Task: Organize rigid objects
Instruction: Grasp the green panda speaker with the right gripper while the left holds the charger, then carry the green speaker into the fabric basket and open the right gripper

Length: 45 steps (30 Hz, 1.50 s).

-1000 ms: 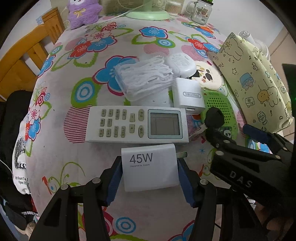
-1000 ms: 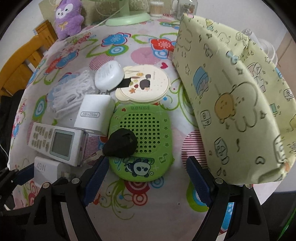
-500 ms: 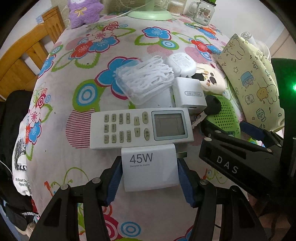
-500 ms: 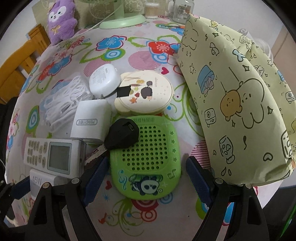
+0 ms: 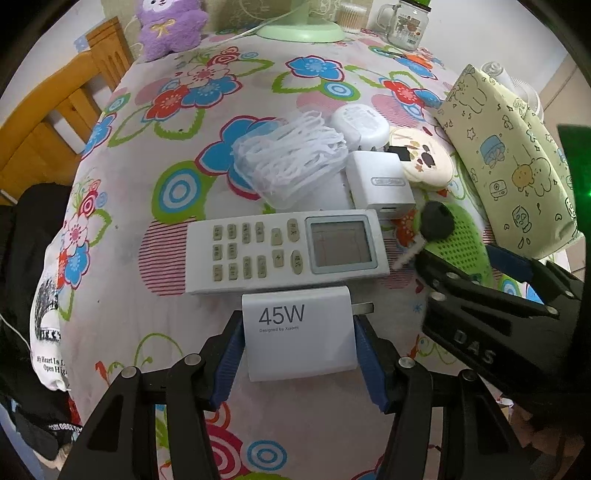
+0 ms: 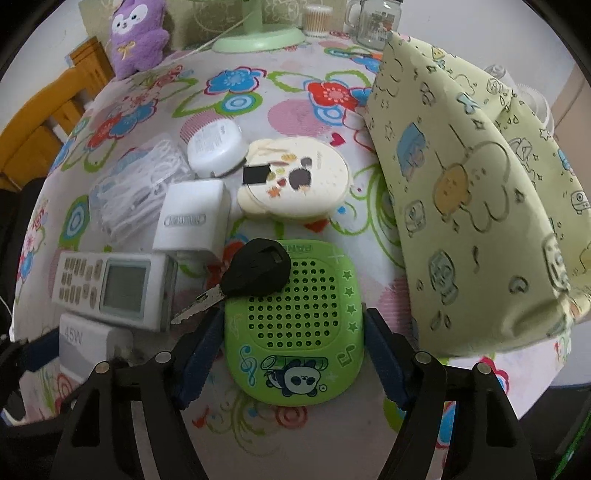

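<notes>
My left gripper (image 5: 298,321) is shut on a white 45W charger (image 5: 295,343), blue pads against both its sides, just in front of a white remote control (image 5: 284,251). My right gripper (image 6: 293,317) straddles a green panda speaker (image 6: 295,332) lying flat on the table. Its jaws are closing, with the pads close beside the speaker's edges. A black-headed key (image 6: 255,273) rests on the speaker's far left corner. Beyond lie a white cube charger (image 6: 192,218), a round white adapter (image 6: 216,146), a cream round case (image 6: 295,181) and a bag of white cable (image 5: 291,162).
A pale yellow cartoon pouch (image 6: 472,206) stands close to the right of the speaker. At the far edge of the flowered tablecloth (image 5: 184,110) are a purple plush (image 5: 166,22), a green fan base (image 5: 299,31) and a glass mug (image 5: 406,26). A wooden chair (image 5: 48,122) stands left.
The right gripper has moved forward over the green speaker and its jaws have narrowed around it. The left gripper still holds the 45W charger in the same place.
</notes>
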Each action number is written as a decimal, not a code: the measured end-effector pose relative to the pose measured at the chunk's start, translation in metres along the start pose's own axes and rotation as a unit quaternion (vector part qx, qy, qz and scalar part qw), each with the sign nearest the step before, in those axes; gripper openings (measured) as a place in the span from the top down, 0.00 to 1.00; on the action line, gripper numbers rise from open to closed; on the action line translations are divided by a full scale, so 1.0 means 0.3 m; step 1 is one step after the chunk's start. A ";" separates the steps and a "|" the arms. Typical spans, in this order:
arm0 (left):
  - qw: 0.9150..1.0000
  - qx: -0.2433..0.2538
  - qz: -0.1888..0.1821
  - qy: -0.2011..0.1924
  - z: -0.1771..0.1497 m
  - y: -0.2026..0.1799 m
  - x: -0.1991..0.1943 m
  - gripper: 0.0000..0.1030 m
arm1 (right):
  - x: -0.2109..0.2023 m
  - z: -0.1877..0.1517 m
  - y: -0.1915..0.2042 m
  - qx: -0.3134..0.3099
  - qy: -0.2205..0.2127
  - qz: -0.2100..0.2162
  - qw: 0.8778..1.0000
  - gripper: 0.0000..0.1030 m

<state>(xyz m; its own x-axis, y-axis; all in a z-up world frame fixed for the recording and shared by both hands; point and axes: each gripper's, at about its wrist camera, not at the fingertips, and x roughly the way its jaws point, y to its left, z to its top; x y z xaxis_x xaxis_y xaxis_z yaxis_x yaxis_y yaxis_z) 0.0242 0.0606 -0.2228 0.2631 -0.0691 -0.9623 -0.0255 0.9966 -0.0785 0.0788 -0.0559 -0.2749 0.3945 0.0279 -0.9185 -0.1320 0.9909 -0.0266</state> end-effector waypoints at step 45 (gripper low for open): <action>0.998 0.012 -0.006 -0.061 0.207 -0.086 -0.295 0.42 | -0.358 0.221 -0.044 -0.140 0.048 -0.036 0.988 0.25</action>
<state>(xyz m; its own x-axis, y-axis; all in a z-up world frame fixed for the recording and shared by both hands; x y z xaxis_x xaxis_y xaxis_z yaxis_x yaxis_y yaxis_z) 0.0616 0.0438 -0.1194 0.3787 -0.0763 -0.9224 0.0011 0.9966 -0.0820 0.0986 -0.0634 -0.1496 0.3252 -0.0674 -0.9432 -0.3582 0.9144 -0.1888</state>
